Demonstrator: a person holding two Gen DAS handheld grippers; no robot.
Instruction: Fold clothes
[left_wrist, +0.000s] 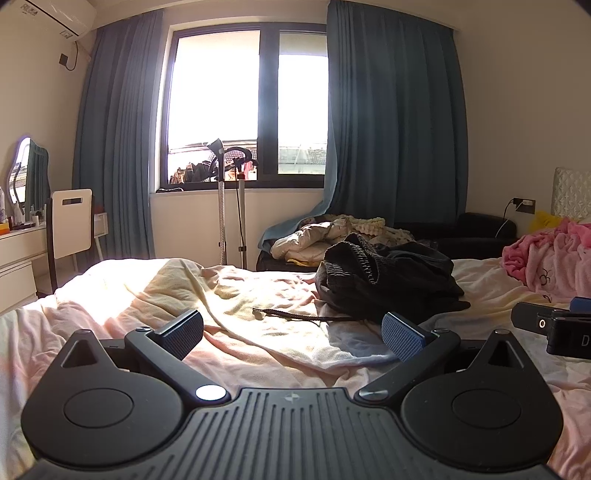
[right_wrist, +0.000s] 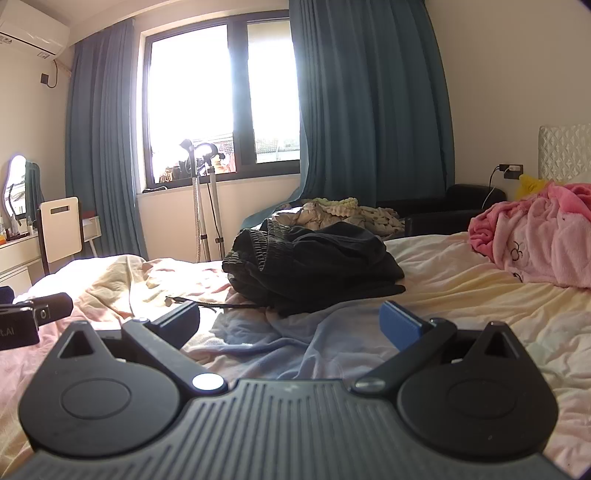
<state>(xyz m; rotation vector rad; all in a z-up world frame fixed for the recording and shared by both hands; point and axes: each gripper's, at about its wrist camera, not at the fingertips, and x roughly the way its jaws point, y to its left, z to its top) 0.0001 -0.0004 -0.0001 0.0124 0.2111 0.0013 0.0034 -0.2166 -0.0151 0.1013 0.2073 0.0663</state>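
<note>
Nearest, the left tool (left_wrist: 291, 334) hangs low over the bed (left_wrist: 110, 295) with its fingers spread wide and nothing between them; the right tool (right_wrist: 290, 325) sits just as low, fingers equally apart and empty, above a pale blue cloth (right_wrist: 295, 343) lying rumpled on the sheet; each tool shows at the edge of the other's view, side by side. Beyond them, mid-bed, a heap of black clothes (right_wrist: 314, 262) rests untouched, a thin dark cord (right_wrist: 207, 303) trailing from it toward the left; a pink blanket (right_wrist: 535, 240) is bunched by the headboard on the right. Farthest, blue curtains (left_wrist: 388, 129) frame a bright window (left_wrist: 236, 103).
</note>
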